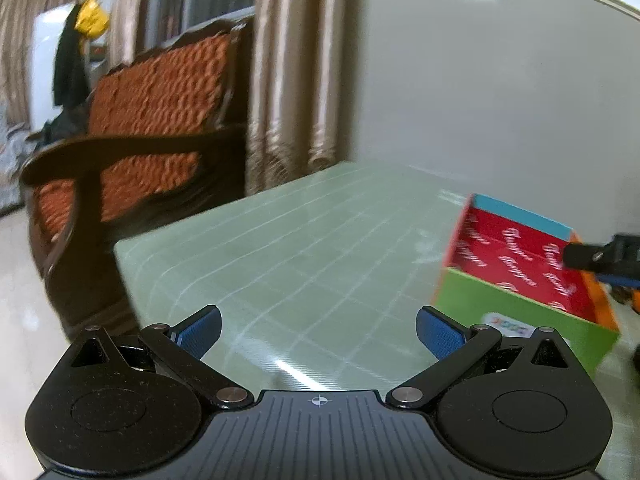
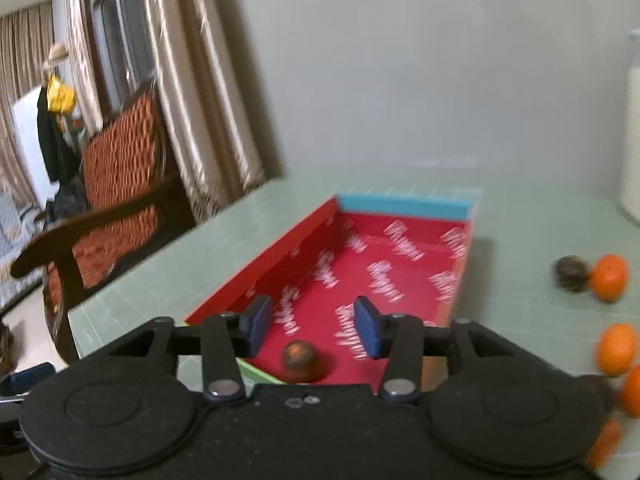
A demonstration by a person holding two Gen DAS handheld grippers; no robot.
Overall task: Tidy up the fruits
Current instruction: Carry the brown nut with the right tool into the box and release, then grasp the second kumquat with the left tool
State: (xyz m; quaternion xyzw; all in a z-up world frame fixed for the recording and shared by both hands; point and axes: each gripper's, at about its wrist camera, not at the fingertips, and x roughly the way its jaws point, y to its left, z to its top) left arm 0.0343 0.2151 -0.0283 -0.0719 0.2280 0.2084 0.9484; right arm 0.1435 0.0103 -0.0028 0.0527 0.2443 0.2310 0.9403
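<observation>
A shallow cardboard box (image 2: 404,256), red inside with white lettering, lies on the pale green table (image 2: 168,264). One dark brown round fruit (image 2: 300,361) rests on the box floor at its near end. My right gripper (image 2: 313,327) hovers over that end, open, with the fruit just below and free of the blue pads. Several orange fruits (image 2: 609,278) and another dark fruit (image 2: 573,273) lie on the table right of the box. My left gripper (image 1: 319,334) stands wide open over bare table, left of the box (image 1: 520,264), with nothing between its fingers.
A wooden armchair (image 1: 132,136) with orange upholstery stands off the table's far-left corner, beside curtains (image 1: 288,80). A grey wall runs behind the table. A white container (image 2: 632,128) stands at the far right. The right gripper's tip (image 1: 600,258) shows over the box in the left wrist view.
</observation>
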